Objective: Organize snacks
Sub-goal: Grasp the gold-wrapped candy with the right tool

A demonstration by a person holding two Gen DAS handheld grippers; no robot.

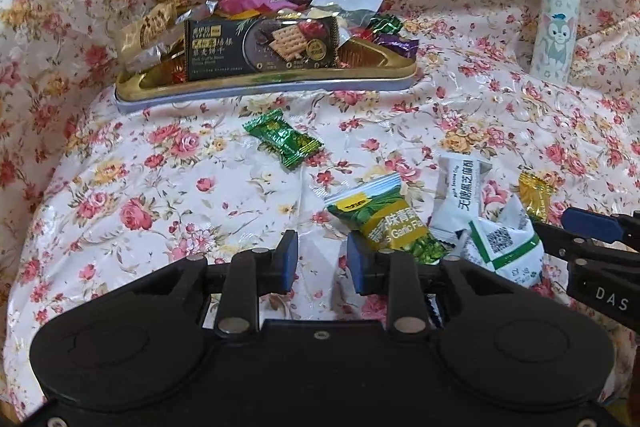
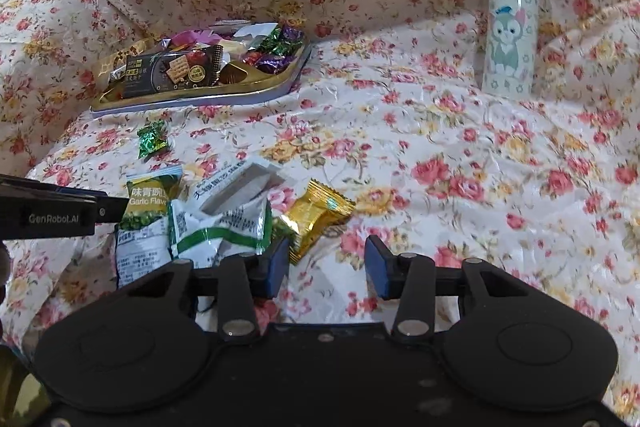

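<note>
A gold tray [image 1: 264, 85] [image 2: 192, 95] at the back holds a dark cracker box [image 1: 260, 45] and several wrapped sweets. On the floral cloth lie a green candy [image 1: 283, 143] [image 2: 152, 143], a green garlic-pea packet [image 1: 384, 217] [image 2: 148, 203], a white sesame packet [image 1: 460, 187] [image 2: 236, 183], a white-green packet [image 1: 504, 247] [image 2: 220, 227] and a gold candy [image 1: 536, 195] [image 2: 316, 215]. My left gripper [image 1: 322, 261] is open and empty, just left of the pea packet. My right gripper [image 2: 328, 263] is open and empty, just in front of the gold candy.
A white cartoon-cat bottle [image 1: 556, 23] [image 2: 510, 23] stands at the back right against the raised floral-covered backrest. The other gripper's black finger shows at the right edge of the left wrist view [image 1: 592, 227] and at the left edge of the right wrist view [image 2: 60, 207].
</note>
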